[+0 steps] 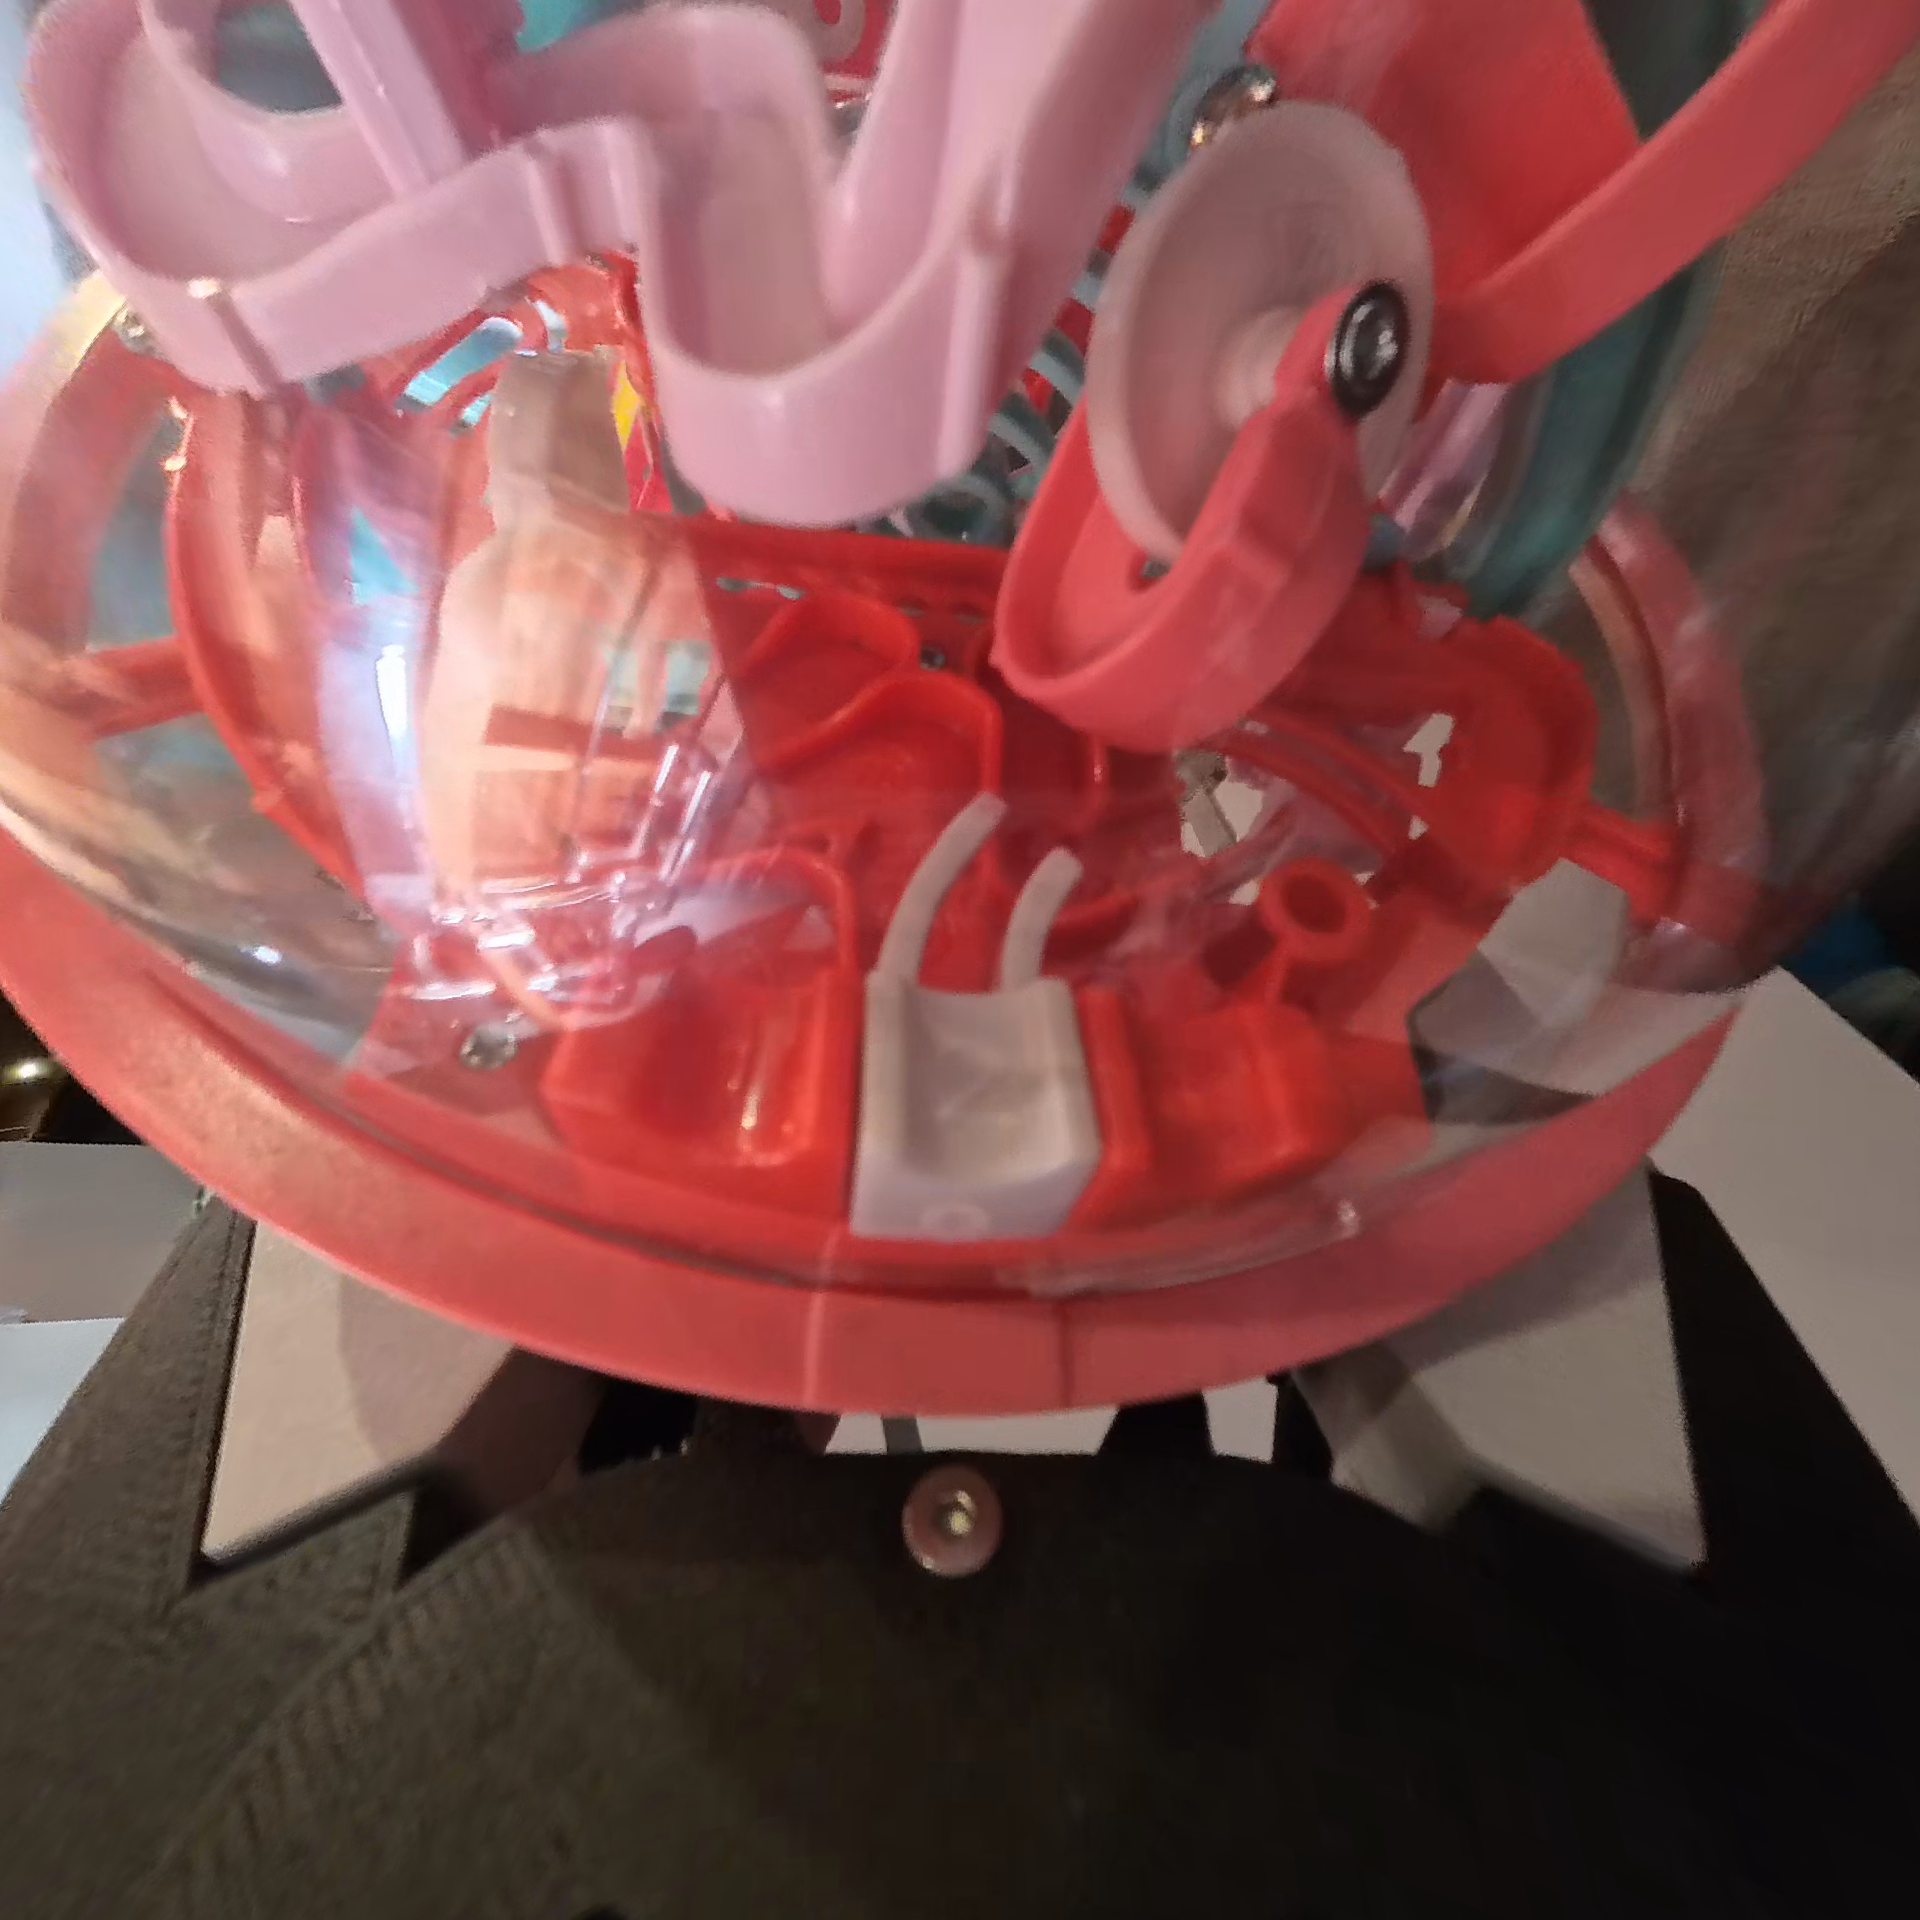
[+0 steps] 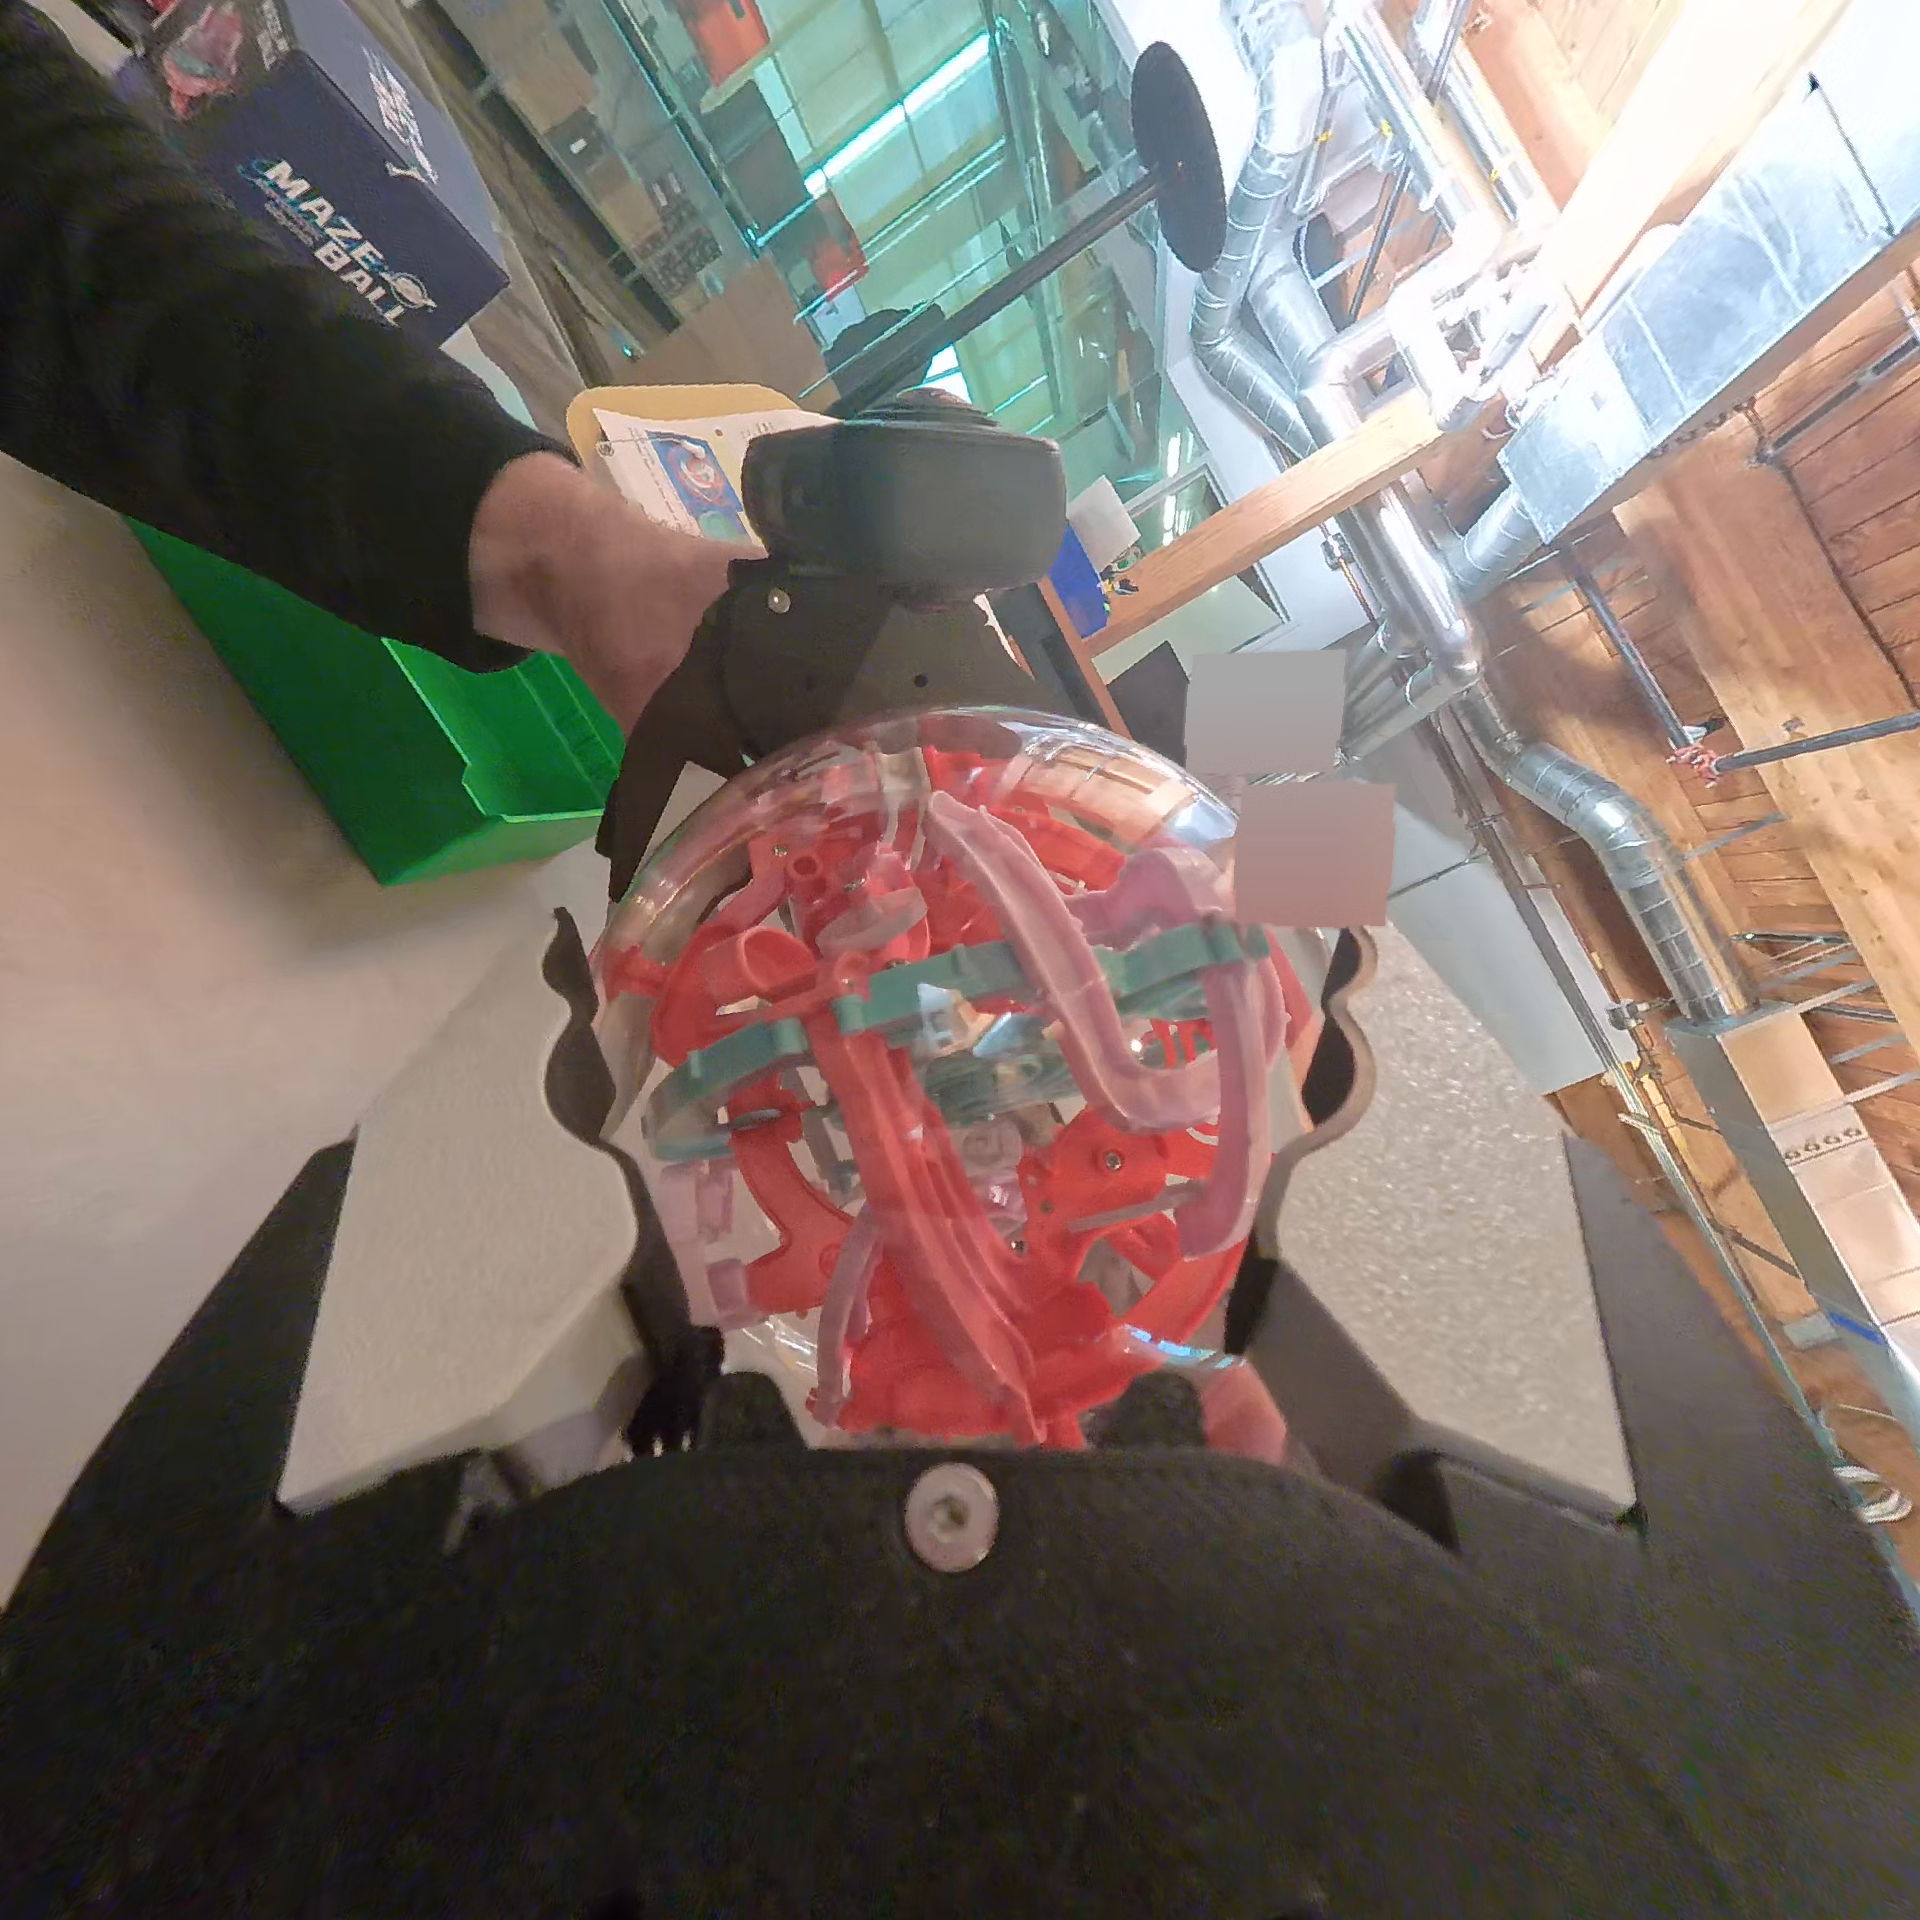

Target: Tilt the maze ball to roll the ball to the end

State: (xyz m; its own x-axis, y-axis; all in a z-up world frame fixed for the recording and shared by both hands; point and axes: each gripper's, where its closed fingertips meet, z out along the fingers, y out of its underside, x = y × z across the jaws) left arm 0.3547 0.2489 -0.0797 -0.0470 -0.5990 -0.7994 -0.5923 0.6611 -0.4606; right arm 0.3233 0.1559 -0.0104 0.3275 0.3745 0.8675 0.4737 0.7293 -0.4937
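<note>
The maze ball (image 2: 935, 1091) is a clear sphere with red, pink and teal tracks inside. In the right wrist view my right gripper (image 2: 956, 1039) is shut on it, with one wavy black finger (image 2: 582, 1049) on each side. My left gripper (image 2: 883, 675) clasps the ball's far side, held by a hand in a black sleeve. In the left wrist view the ball (image 1: 935, 831) fills the frame and hides most of my left gripper (image 1: 956, 1444). A small dark shiny round piece (image 1: 1371, 348), apparently the steel ball, sits on a pale disc in a pink track.
A white table (image 2: 156, 987) lies to the left with a green bin (image 2: 416, 727), a dark blue box (image 2: 343, 197) and a printed sheet on a yellow board (image 2: 665, 457). A black stand with a round base (image 2: 1174, 156) is behind. The view is strongly tilted.
</note>
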